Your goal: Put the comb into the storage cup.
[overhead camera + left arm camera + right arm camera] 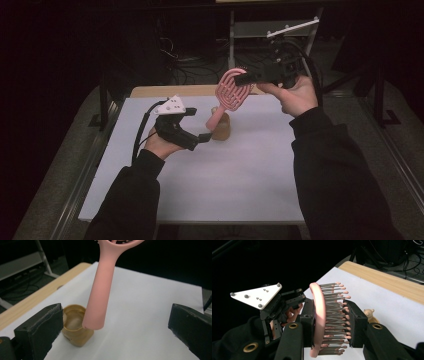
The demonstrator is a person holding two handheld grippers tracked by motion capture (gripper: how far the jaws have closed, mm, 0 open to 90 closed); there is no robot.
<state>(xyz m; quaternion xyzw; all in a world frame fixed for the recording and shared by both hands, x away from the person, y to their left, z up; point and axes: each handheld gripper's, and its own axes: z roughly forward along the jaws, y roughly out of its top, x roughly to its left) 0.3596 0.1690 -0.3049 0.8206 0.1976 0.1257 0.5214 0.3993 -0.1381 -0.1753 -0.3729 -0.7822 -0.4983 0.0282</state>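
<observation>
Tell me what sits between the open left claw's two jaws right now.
In the left gripper view, the pink hairbrush's handle hangs down between the left claw's jaws, its tip over the tan cup on the white table. The jaws touch neither.

No legible text or labels

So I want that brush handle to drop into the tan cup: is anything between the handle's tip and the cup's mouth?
Nothing visible is. The right gripper holds the brush by its head, and the handle hangs just above the cup, whose mouth is open. The left gripper stands open, its jaws to either side, not in the path.
</observation>
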